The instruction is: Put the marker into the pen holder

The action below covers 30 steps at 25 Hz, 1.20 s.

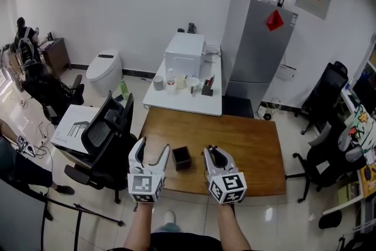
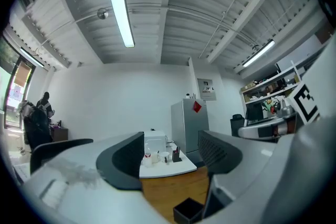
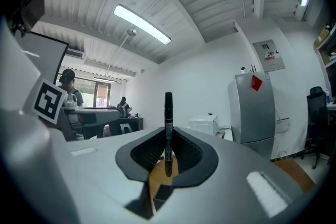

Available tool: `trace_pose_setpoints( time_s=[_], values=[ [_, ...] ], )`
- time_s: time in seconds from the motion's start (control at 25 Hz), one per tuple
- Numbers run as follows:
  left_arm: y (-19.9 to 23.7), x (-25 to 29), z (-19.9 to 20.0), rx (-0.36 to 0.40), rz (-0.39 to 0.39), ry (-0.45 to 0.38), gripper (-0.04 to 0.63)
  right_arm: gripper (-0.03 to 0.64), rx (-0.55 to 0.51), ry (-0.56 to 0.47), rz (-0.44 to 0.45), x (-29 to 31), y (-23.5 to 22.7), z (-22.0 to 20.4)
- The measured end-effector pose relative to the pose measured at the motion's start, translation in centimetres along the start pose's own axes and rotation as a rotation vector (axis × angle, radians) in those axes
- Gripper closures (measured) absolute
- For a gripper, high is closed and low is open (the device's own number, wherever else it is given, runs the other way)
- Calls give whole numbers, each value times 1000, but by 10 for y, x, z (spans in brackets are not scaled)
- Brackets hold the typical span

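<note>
Standing upright in your right gripper (image 1: 215,154), whose jaws are clamped on it, the marker (image 3: 168,123) is slim and black with a pale label band; the print is too small to read. It sits above the wooden table (image 1: 252,150), just beside the black square pen holder (image 1: 181,157). The jaws of your left gripper (image 1: 151,154) stand apart, empty.

wood table (image 1: 247,144), blk pen holder (image 1: 181,157) on it nr front edge

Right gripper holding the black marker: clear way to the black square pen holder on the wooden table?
Probably yes. The right gripper is shut on the upright black marker, and the open-topped black square pen holder stands to its left, nothing between.
</note>
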<state>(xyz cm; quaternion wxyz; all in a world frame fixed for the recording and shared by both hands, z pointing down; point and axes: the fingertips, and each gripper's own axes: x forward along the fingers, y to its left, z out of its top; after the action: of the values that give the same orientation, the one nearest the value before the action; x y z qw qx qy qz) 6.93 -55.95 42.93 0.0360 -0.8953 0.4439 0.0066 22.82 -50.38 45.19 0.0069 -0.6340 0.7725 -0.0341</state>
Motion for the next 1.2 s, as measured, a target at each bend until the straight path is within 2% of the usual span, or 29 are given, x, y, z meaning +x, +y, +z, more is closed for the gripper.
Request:
trace_pose_setpoints(
  time_s=[0.36, 0.68, 1.04, 1.2],
  values=[
    [43, 61, -18, -33, -86, 23, 273, 569, 11, 40, -15, 86, 1, -9],
    [66, 90, -22, -56, -68, 26, 273, 569, 0, 67, 31, 112, -9, -11],
    [59, 116, -31, -76, -60, 63, 273, 569, 85, 188, 157, 141, -17, -70],
    [62, 118, -29, -76, -36, 62, 273, 569, 80, 225, 188, 151, -19, -110]
  ],
)
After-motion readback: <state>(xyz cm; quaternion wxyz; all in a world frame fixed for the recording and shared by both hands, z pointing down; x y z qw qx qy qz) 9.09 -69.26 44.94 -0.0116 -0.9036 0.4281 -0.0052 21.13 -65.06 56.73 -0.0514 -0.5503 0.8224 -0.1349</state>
